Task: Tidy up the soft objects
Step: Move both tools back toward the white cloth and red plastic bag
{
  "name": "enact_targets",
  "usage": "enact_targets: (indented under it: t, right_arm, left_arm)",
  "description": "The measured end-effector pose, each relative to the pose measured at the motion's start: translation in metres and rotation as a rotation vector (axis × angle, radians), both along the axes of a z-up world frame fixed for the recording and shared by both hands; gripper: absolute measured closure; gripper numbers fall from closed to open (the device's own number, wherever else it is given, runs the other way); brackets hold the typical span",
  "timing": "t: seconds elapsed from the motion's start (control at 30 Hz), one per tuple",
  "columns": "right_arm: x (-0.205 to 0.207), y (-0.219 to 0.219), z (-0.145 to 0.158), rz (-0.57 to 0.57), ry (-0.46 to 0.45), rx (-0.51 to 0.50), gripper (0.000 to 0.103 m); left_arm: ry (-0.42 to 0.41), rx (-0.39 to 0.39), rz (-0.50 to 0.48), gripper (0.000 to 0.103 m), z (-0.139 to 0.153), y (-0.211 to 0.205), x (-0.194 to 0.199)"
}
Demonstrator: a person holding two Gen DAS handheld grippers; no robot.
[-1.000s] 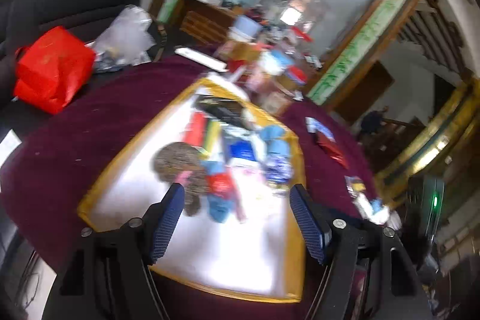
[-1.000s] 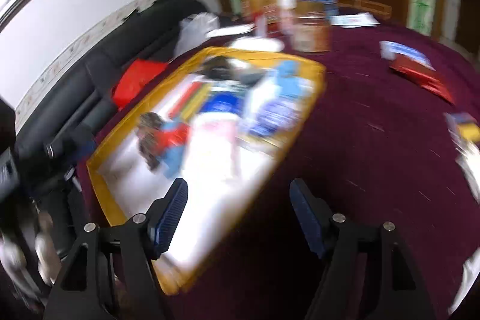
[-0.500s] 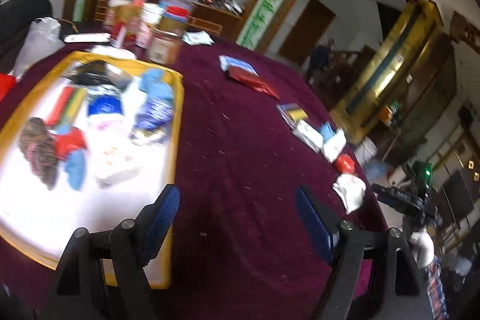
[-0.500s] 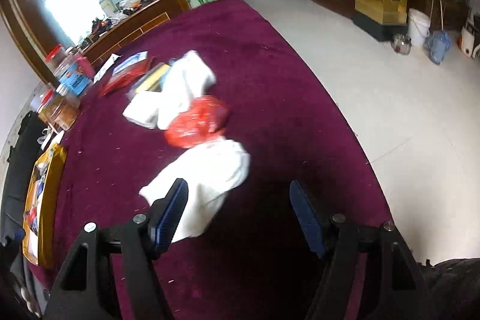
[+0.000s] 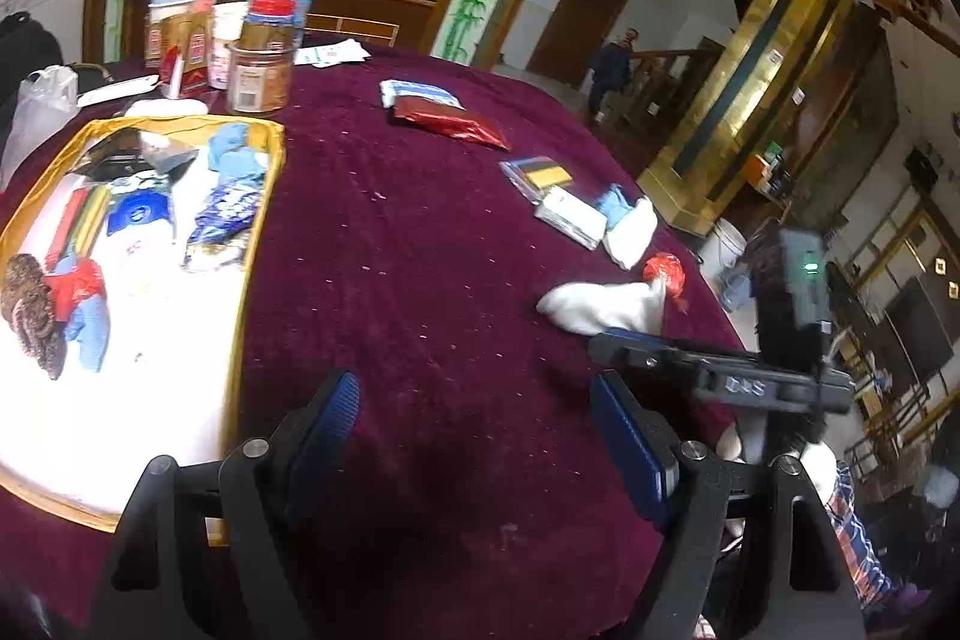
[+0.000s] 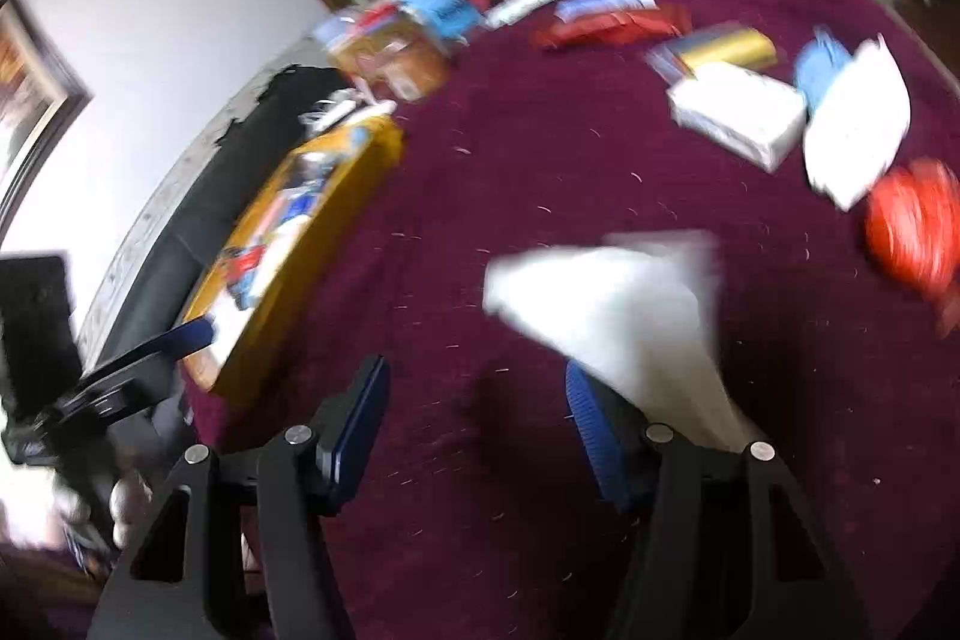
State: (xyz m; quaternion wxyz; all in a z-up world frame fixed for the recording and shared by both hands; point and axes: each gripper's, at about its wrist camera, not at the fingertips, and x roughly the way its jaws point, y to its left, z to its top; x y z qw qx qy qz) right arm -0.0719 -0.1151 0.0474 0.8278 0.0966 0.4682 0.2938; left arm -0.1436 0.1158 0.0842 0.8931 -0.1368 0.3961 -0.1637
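A yellow-rimmed tray on the maroon table holds several soft items and packets; it also shows in the right wrist view. A white cloth lies on the table near the right edge, close in front of my right gripper, whose open jaws stand just left of it; the cloth partly covers the right finger. A red bag and another white cloth lie beyond. My left gripper is open and empty over bare table, right of the tray.
Jars and boxes stand behind the tray. A red packet, a yellow-black packet and a white box lie on the table's right side. The table edge drops off at right.
Both grippers swung right, away from the tray. The right gripper then turned back and now sits close to the white cloth. The right view is motion-blurred.
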Motion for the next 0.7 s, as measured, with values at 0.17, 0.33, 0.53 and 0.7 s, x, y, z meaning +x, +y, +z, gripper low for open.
enact_targets:
  t: [0.17,0.33,0.53,0.7]
  right_arm:
    - [-0.009,-0.061,0.026,-0.219,-0.076,-0.046,0.041]
    - [-0.002,-0.128,0.021,-0.494,-0.058,-0.188,0.039]
    - [0.029,-0.145,0.005,-0.571,-0.015,-0.198,0.038]
    - [0.053,-0.151,-0.018,-0.591,0.025,-0.133,0.036]
  left_arm:
    - [0.004,0.002,-0.058,0.020,-0.004,-0.016,0.001]
    - [0.041,-0.018,-0.104,0.020,-0.015,-0.031,0.004]
    - [0.053,0.002,-0.145,0.020,-0.016,-0.047,0.002]
    - [0.058,0.032,-0.154,0.020,-0.014,-0.059,0.007]
